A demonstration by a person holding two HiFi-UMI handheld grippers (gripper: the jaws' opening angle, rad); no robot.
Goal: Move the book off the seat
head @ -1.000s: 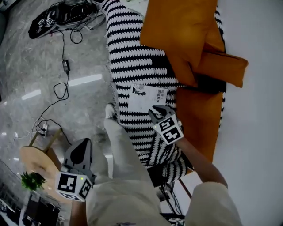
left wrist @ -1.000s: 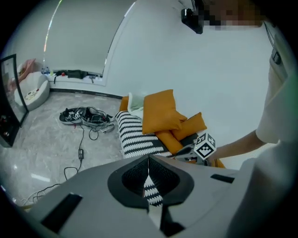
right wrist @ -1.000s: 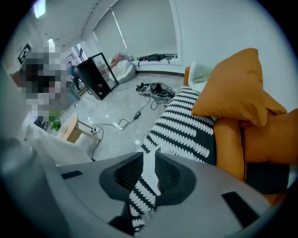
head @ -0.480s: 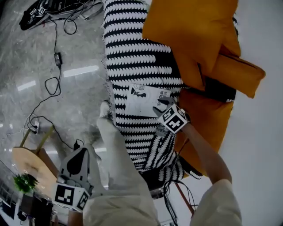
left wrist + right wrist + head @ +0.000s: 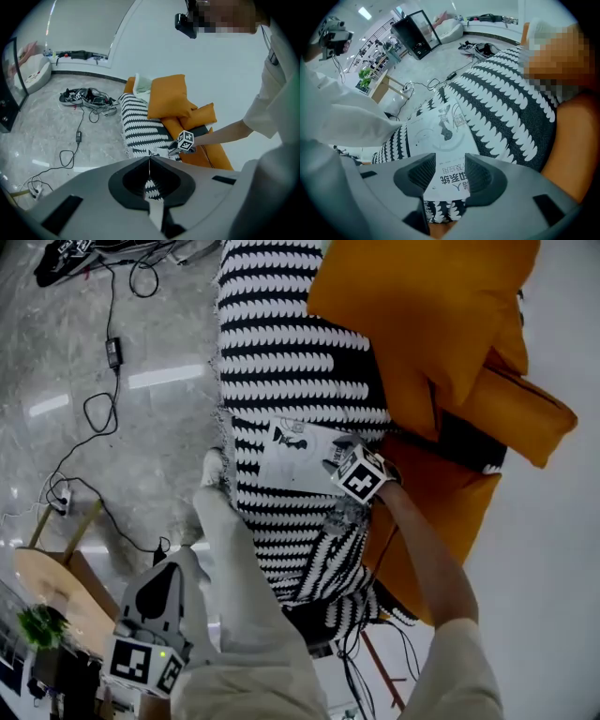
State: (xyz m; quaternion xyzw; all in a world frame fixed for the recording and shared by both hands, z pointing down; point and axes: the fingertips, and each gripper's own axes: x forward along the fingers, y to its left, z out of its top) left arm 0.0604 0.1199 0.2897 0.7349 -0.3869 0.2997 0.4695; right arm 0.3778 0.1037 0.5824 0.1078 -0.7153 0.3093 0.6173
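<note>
A thin white book (image 5: 298, 456) with black print lies flat on the black-and-white striped seat cover (image 5: 281, 352). My right gripper (image 5: 337, 461) is at the book's right end. In the right gripper view its jaws are opening and stand wide, with the book's (image 5: 440, 133) near edge lying between and under them; the pads do not press on it (image 5: 450, 176). My left gripper (image 5: 161, 589) hangs low beside the person's pale trouser leg, away from the seat. Its jaws (image 5: 150, 161) are shut and empty. From there the right gripper (image 5: 185, 141) shows small over the seat.
Orange cushions (image 5: 441, 324) are piled at the seat's back, and an orange pad (image 5: 441, 512) lies right of the book. Black cables (image 5: 103, 399) and a power strip (image 5: 58, 502) trail over the grey marble floor. A small round wooden table (image 5: 56, 587) with a plant (image 5: 37, 626) stands lower left.
The right gripper has moved up the seat to the book's end, and its jaws now stand wider apart. The left gripper has stayed low by the leg.
</note>
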